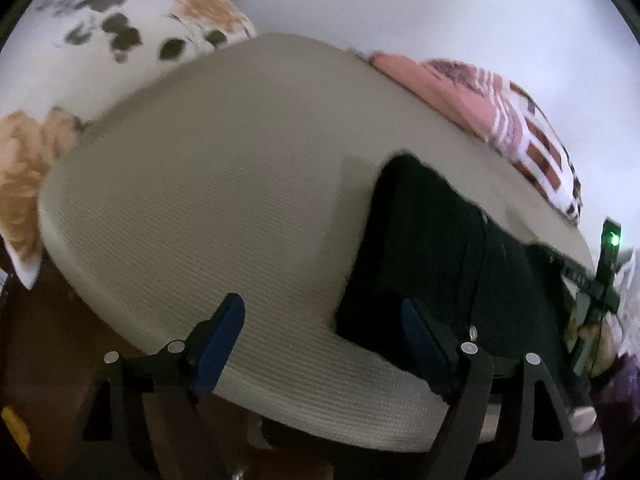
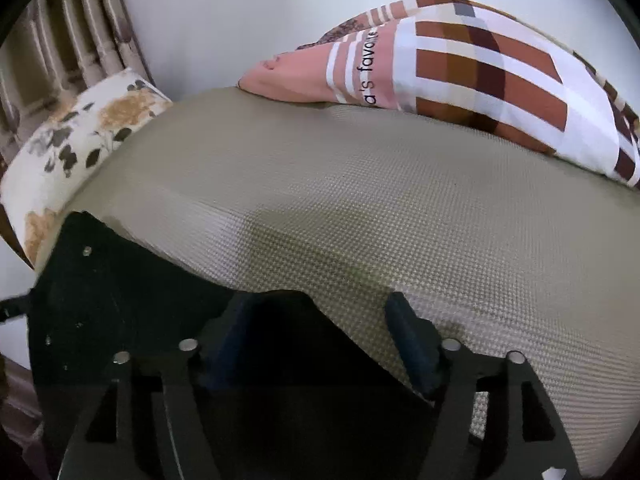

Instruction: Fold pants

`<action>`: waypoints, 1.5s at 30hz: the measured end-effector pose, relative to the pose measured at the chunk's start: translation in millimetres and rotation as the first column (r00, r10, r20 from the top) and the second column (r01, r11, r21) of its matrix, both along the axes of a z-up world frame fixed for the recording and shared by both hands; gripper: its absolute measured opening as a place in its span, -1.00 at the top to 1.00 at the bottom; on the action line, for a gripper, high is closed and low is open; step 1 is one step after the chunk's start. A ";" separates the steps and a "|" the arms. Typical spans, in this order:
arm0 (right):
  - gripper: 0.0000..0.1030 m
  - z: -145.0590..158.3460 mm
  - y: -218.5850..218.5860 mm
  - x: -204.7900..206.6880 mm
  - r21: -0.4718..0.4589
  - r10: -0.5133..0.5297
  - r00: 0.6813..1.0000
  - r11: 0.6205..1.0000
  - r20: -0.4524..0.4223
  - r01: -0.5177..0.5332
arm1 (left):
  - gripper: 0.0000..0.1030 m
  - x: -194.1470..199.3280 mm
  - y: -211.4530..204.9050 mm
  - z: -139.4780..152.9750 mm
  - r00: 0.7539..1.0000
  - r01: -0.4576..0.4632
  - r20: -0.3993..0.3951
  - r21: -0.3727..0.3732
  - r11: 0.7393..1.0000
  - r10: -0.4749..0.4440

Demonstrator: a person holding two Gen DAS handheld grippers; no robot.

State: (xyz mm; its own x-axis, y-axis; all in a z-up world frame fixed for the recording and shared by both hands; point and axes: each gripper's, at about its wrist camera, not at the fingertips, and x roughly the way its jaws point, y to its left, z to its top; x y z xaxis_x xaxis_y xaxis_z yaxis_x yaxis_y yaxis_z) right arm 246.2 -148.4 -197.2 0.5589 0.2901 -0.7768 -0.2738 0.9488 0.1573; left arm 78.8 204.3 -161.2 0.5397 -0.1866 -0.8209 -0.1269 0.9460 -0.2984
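Black pants [image 1: 432,248] lie on a beige woven mattress [image 1: 224,184], to the right in the left wrist view. My left gripper [image 1: 324,316] is open above the mattress's near edge; its right finger is at the pants' left edge. In the right wrist view the pants [image 2: 132,292] lie at the lower left on the mattress [image 2: 400,208]. My right gripper [image 2: 316,316] is open over the pants' edge, with dark cloth between the fingers and under the left one. Neither grips anything.
A floral pillow [image 1: 120,32] lies at the far left end and also shows in the right wrist view [image 2: 76,148]. A pink and brown checked blanket [image 2: 460,64] lies along the wall and shows in the left wrist view too [image 1: 500,120]. The other gripper's body with a green light [image 1: 608,264] is at the right.
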 end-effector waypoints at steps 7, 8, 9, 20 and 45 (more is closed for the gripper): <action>-0.47 -0.1 -13.7 3.2 0.055 -0.049 0.999 0.997 -0.009 0.049 | -0.57 -1.9 17.4 16.1 1.000 0.005 0.006 -0.149 0.989 -0.004; -0.49 -0.7 -15.8 4.4 0.065 -0.058 0.998 0.996 -0.016 0.059 | -0.57 -1.9 14.6 16.4 1.000 0.019 0.005 -0.143 0.990 -0.018; -0.49 -1.0 -16.6 5.0 0.071 -0.061 0.998 0.996 -0.020 0.062 | -0.57 -1.2 12.6 16.3 1.000 0.021 0.005 -0.126 0.992 -0.020; -0.64 -2.0 -13.1 4.4 0.065 -0.060 0.998 0.996 -0.021 0.062 | -0.54 -6.1 -4.6 2.1 0.987 0.094 -0.099 -0.263 0.960 -0.123; -0.73 -5.2 -9.8 8.2 0.034 -0.061 0.998 0.998 -0.015 0.061 | 0.60 10.7 -37.7 -28.1 0.968 0.253 0.023 -0.118 0.960 -0.252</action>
